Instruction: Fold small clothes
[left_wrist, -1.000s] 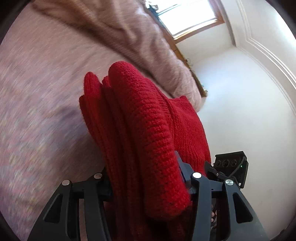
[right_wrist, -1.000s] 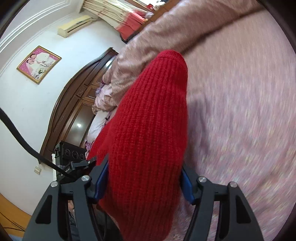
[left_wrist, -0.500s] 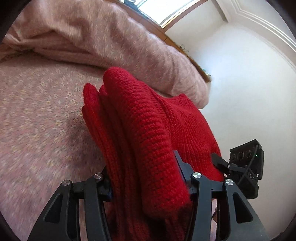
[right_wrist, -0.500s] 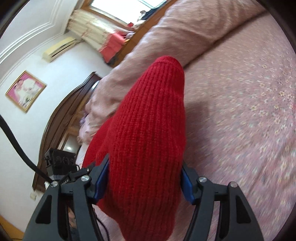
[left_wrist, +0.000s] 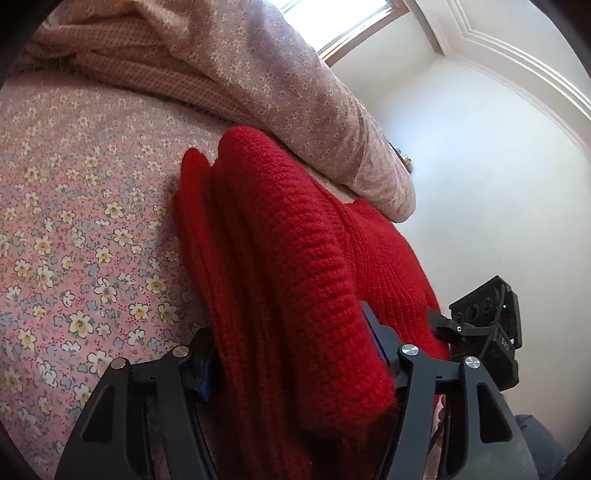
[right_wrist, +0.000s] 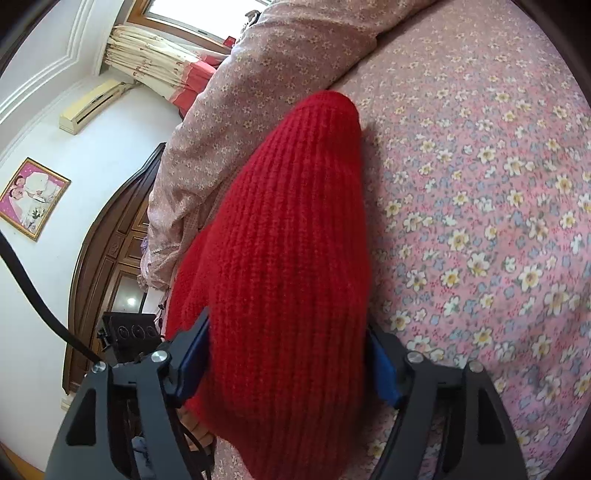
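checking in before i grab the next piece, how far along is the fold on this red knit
Done: the red knit already shows stacked layers between the fingers in the left wrist view, so at least one fold seems made. In hand: the left hand-held gripper and right hand-held gripper each grip a bunched end above the floral bedsheet. Left: lay it flat on the sheet, release and smooth; whether more folds are needed can't be judged.
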